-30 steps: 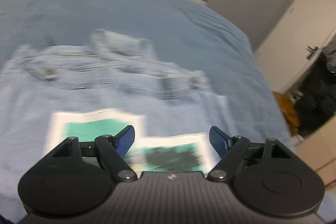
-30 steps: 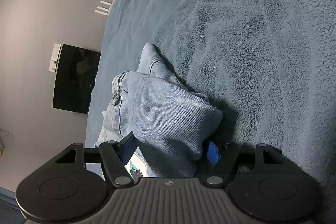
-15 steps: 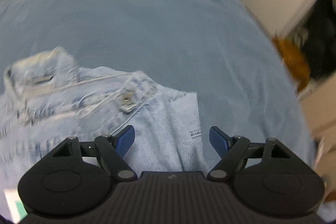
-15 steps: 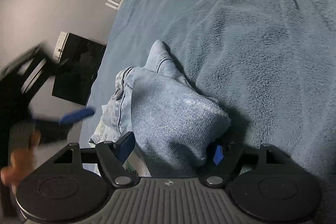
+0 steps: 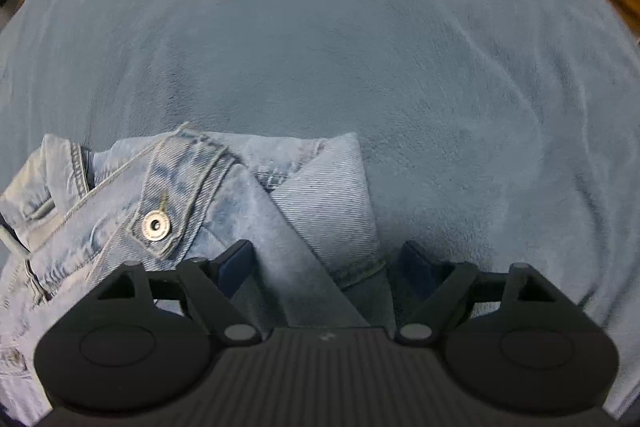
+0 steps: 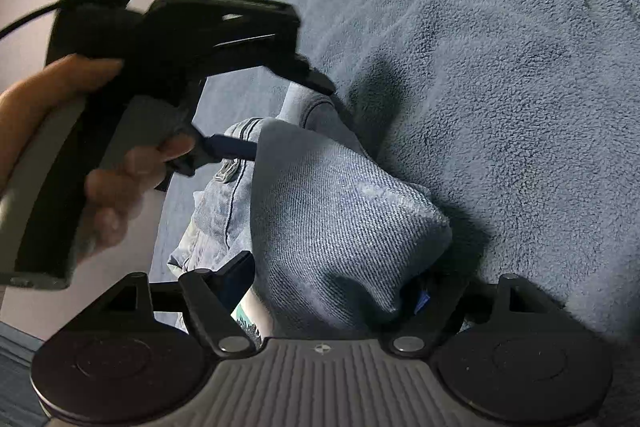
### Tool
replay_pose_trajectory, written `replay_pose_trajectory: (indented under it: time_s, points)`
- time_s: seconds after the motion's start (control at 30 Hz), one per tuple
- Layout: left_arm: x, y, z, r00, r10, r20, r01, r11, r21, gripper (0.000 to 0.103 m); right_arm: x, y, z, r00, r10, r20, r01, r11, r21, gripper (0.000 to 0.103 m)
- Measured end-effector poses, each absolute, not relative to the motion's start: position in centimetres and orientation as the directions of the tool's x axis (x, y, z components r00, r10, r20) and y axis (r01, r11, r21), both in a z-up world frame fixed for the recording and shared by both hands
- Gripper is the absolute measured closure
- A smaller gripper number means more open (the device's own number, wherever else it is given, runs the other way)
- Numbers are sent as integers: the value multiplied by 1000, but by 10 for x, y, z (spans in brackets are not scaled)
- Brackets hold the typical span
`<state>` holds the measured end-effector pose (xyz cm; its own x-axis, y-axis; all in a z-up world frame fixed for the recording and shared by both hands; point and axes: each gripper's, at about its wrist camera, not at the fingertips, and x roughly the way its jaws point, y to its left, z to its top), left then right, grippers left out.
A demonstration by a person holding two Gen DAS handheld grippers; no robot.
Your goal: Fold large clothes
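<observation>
Pointing the left tool (image 5: 326,263) steeply down at a denim garment (image 5: 224,195) lying on the bed's blue fleece blanket (image 5: 360,47). Opening its jaws, with a folded corner of the denim lying between and below the fingers and neither pad pressing on the cloth, so holding nothing. Showing a metal button (image 5: 156,225) on a stitched flap just ahead of this tool's left finger, with more rumpled denim trailing off further to that side and bare blanket stretching ahead and to the right. Keeping the right tool (image 6: 332,287) low and angled along the bed, jaws spread wide around a thick rounded fold of the same denim, which is bulging up between the fingers and reaching ahead. Hiding most of the right pad under the fold, while the left pad is sitting just beside the cloth without squeezing it, so reading as released. Revealing a sliver of printed green-and-white fabric (image 6: 246,321) under the denim, close by the right tool's left finger. Gripping the left tool's handle with a hand (image 6: 80,131), ahead and to the left of the right tool, above the far end of the garment.
</observation>
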<state>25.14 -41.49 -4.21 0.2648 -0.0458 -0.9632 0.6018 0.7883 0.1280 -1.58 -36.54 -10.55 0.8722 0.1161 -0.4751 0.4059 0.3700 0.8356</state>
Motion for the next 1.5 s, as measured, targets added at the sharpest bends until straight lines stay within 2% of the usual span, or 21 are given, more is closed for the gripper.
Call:
replay_pose_trajectory:
  time_s: [0.17,0.3,0.43,0.53,0.77,1.03,1.07,1.13,1.17,1.27,1.4,1.5]
  points:
    - [243,-431,-53,292,15,-956,622,757,201,16,-16,-366,-105,872,117,-476,408,364,837,24]
    - [233,-441,-62,324,68,-944,648,711,274,15,-18,-367,-104,873,113,-475,409,362,838,25]
    - [229,-443,-62,329,81,-941,655,698,289,15,-21,-366,-97,874,90,-478,412,387,825,40]
    - [225,-446,-60,323,89,-942,668,684,293,16,-20,-360,-88,878,74,-472,394,447,803,47]
    - [218,-460,-62,312,143,-939,729,598,333,16,-20,-354,-77,886,56,-460,362,535,763,52]
    - [211,-479,-61,330,221,-918,765,507,397,16,-25,-336,-51,921,35,-388,259,689,677,57]
    - [209,-479,-60,340,225,-913,768,494,407,17,-26,-334,-48,927,35,-373,239,710,663,57]
    - [203,-476,-56,374,219,-901,775,460,433,35,-25,-329,-42,938,39,-344,202,744,637,57]
    - [201,-471,-50,395,208,-895,770,457,446,54,-25,-327,-40,941,42,-335,191,754,629,57]
    - [214,-440,-16,363,81,-928,735,587,339,72,-28,-326,-35,949,62,-308,152,767,624,57]
    - [224,-373,38,340,-179,-923,642,762,89,81,-32,-318,-24,964,107,-243,59,806,589,57]
    - [214,-308,70,383,-352,-854,559,824,-89,85,-38,-307,-16,966,176,-190,-46,839,542,57]
